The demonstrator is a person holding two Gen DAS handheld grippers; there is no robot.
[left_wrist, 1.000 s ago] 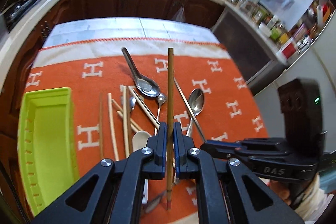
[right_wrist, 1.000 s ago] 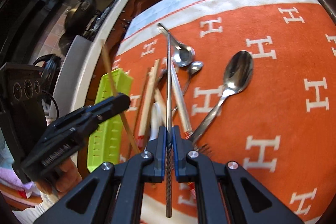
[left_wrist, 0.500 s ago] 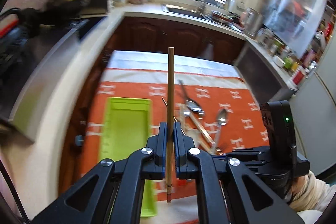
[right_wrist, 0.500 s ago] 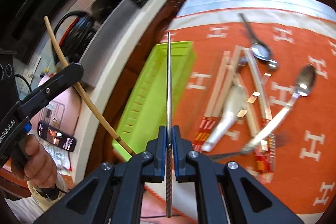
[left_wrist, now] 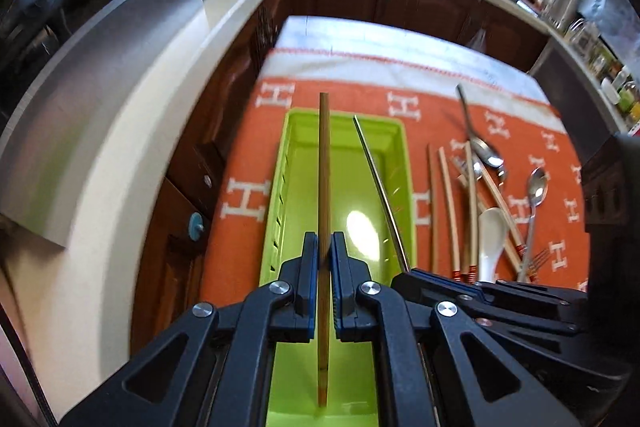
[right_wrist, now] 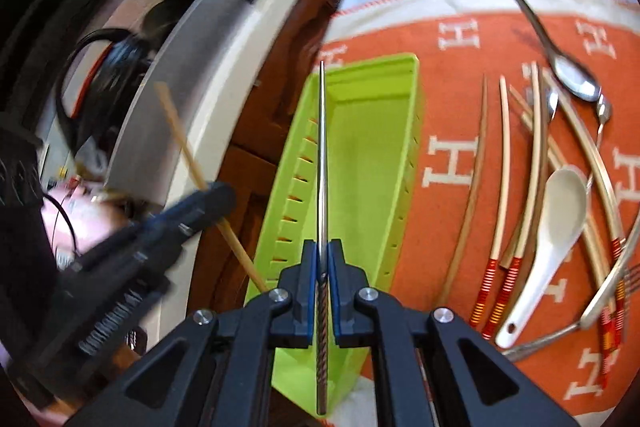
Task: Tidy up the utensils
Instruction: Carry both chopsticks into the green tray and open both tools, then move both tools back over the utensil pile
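Observation:
My left gripper is shut on a wooden chopstick and holds it lengthwise above the green tray. My right gripper is shut on a metal chopstick and holds it above the same tray. The metal chopstick also shows in the left wrist view, held by the right gripper. The left gripper with its wooden chopstick shows at the left of the right wrist view. The tray holds nothing.
Several chopsticks, a white ceramic spoon, metal spoons and a fork lie on the orange cloth right of the tray. The countertop edge runs along the left.
Both grippers have swung left from over the utensil pile to above the green tray, each still holding its chopstick.

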